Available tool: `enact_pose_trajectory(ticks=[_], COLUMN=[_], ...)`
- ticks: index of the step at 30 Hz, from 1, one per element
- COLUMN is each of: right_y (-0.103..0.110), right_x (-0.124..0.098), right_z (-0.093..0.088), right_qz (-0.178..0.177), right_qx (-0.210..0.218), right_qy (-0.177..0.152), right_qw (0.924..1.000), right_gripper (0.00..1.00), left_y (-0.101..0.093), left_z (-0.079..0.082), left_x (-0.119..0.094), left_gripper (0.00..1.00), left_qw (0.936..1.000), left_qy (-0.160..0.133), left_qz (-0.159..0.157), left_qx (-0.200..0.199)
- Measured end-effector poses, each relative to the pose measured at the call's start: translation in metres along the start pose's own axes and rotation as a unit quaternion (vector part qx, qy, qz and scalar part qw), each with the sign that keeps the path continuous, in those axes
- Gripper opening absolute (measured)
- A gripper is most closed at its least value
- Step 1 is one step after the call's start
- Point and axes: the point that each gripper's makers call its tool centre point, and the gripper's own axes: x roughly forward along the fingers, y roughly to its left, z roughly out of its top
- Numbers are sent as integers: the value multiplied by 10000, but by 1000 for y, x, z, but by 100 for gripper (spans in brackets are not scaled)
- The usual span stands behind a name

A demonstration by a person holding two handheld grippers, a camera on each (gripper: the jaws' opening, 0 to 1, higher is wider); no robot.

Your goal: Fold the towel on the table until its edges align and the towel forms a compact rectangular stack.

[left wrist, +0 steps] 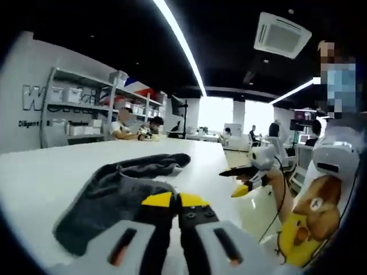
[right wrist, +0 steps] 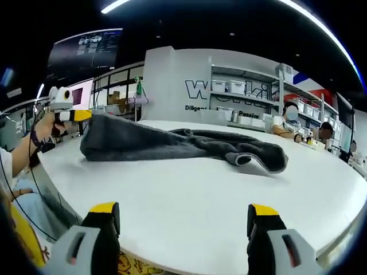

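Gripping towel (right wrist: 172,146) | left gripper (left wrist: 175,200) closed | right gripper (right wrist: 183,220) spread | table (right wrist: 218,200)

Dark grey towel (left wrist: 123,197) lies rumpled on white table (left wrist: 46,177), near its front edge, long strip running twd far side. Left gripper (left wrist: 175,200) just at towel's near end, 2 yellow-tipped jaws together. Right gripper (left wrist: 248,180) off table's right edge, held by a hand.
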Motion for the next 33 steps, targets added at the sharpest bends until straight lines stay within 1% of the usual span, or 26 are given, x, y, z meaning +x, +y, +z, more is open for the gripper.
enact_pose_trajectory(ticks=[3,4,5,6,7,9,11,12,13,15,18,19,22,30,33], right_y=[1,1,2,2,3,4,4,4,4,3,1,1,0,3,2], right_x=[1,1,2,2,2,3,3,3,4,3,3,3,3,4,3], right_z=[0,0,0,0,0,-1,-1,-1,-1,-1,-2,-2,-3,-2,-2], right_qz=[17,21,31,39,53,65,71,72,67,56,37,29,22,71,63], right_qx=[-12,-13,-14,-14,-19,-25,-28,-27,-22,-16,-5,1,15,-12,-2], right_qy=[13,13,11,8,14,21,27,28,30,25,26,30,35,36,31], right_qw=[10000,10000,10000,10000,10000,10000,10000,10000,10000,10000,10000,10000,10000,10000,10000], right_gripper=[96,96,96,96,96,96,96,96,96,96,96,96,96,96,96], left_y=[-27,-29,-35,-37,-39,-45,-47,-48,-43,-41,-44,-48,-48,-49,-48], left_z=[-35,-38,-51,-60,-68,-81,-93,-98,-105,-109,-112,-114,-116,-114,-110], left_x=[19,21,26,30,33,39,44,44,44,46,46,47,46,45,43], left_gripper=[4,4,4,4,4,4,4,4,4,4,4,4,4,5,7], left_qw=[9976,9972,9953,9934,9922,9898,9869,9853,9829,9821,9813,9806,9800,9807,9827], left_qy=[604,654,861,1048,1167,1315,1506,1606,1749,1801,1848,1884,1917,1895,1798], left_qz=[-345,-374,-442,-444,-434,-551,-569,-572,-551,-544,-545,-546,-538,-487,-433], left_qx=[-53,-17,86,132,108,57,28,67,153,115,48,66,28,0,-107])
